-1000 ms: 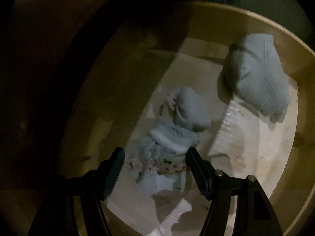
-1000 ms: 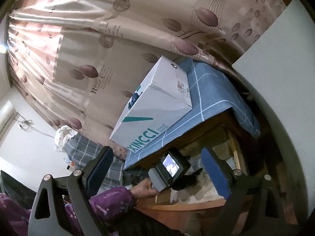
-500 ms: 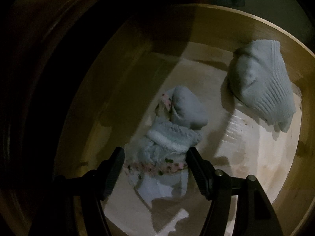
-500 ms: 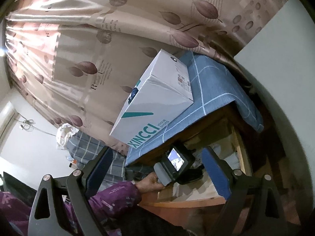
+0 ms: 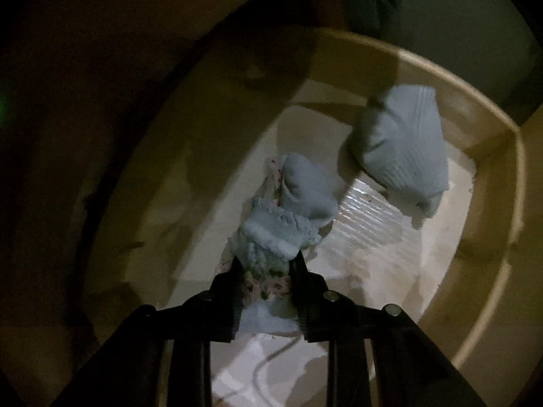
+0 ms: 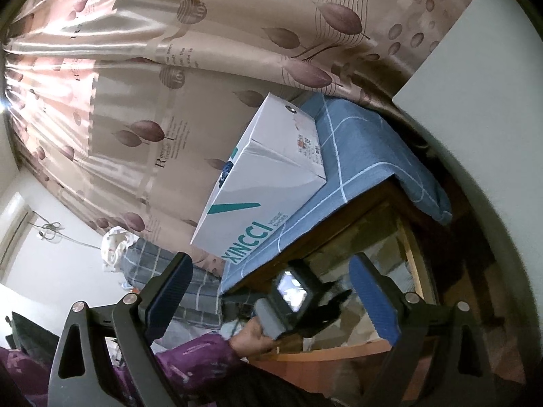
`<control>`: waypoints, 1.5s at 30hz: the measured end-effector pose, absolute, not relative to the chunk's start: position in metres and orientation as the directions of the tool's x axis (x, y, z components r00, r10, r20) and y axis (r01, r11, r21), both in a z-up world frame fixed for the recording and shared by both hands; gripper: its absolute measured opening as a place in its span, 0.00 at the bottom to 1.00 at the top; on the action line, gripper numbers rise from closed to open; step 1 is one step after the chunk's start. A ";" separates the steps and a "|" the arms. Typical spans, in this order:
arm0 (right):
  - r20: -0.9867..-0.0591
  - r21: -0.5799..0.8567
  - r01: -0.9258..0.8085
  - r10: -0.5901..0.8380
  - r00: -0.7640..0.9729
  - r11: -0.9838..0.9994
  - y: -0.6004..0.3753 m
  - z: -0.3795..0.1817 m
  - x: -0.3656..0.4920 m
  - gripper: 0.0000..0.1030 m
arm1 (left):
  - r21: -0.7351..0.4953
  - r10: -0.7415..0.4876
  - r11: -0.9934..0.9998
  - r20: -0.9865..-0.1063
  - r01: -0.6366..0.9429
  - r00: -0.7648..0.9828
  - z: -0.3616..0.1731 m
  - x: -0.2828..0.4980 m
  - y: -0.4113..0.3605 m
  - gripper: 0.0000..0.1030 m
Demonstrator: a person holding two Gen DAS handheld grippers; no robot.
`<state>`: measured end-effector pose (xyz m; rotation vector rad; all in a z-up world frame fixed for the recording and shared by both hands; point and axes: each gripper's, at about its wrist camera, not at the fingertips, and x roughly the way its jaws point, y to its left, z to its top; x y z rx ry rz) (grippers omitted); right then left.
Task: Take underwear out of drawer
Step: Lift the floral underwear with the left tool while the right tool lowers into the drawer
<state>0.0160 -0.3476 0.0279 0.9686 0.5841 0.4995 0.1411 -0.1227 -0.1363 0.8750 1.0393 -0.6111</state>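
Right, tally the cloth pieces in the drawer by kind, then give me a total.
Frilly floral underwear, pinched in the left tongs: 1
Plain pale blue bundle lying on it: 1
Ribbed pale blue piece by the far wall of the drawer: 1
Total: 3

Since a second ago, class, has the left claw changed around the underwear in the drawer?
Yes. The left claw has just closed onto the underwear; the folded cloth stays by the drawer wall.
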 end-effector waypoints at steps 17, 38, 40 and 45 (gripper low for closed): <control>-0.547 0.723 -0.059 0.622 0.560 0.688 -0.303 0.020 0.046 0.94 | 0.163 -0.259 0.692 -0.853 0.703 0.453 -0.004 0.074 -0.064 0.25; -0.986 -0.002 -0.468 0.075 0.146 0.884 -0.154 -0.102 0.141 0.54 | -0.016 -0.403 0.822 -0.722 0.569 0.562 0.049 0.046 0.008 0.25; -0.989 -0.048 -0.506 0.030 0.144 0.861 -0.148 -0.109 0.148 0.54 | -0.034 -0.415 0.821 -0.722 0.570 0.554 0.049 0.047 0.010 0.25; -0.991 -0.102 -0.576 -0.036 0.125 0.811 -0.143 -0.131 0.159 0.54 | -0.052 -0.422 0.821 -0.725 0.568 0.544 0.048 0.049 0.011 0.26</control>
